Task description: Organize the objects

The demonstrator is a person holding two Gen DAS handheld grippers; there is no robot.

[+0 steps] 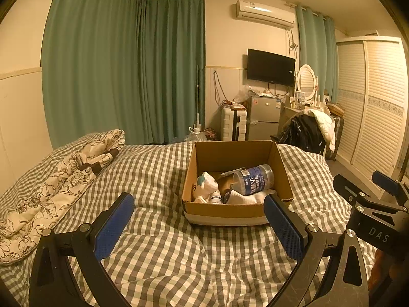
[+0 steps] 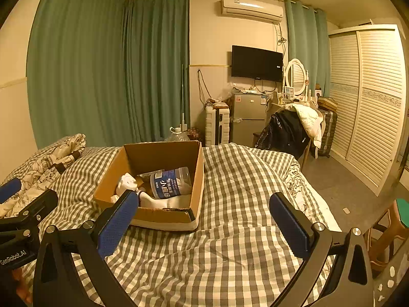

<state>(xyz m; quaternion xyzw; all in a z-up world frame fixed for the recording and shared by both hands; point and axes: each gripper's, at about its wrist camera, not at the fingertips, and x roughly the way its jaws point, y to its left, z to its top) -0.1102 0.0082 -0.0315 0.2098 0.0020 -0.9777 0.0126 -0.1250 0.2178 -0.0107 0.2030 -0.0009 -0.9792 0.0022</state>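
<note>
Box [image 1: 225,212] contents partly hidden

I am in a lived-in bedroom; before me lies a bed [image 1: 163,230] under a checked duvet; green curtains [image 1: 122,66], a louvred wardrobe [image 2: 370,97], a wall television [image 2: 257,62], a small fridge [image 2: 249,117] and a mirrored dressing table [image 1: 305,97] line the walls.

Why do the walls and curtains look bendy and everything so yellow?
Both wrist views use fisheye lenses, so the curtains and wardrobe curve near the edges; warm room light tints both yellow; left wrist view shows glare on the air conditioner.
</note>
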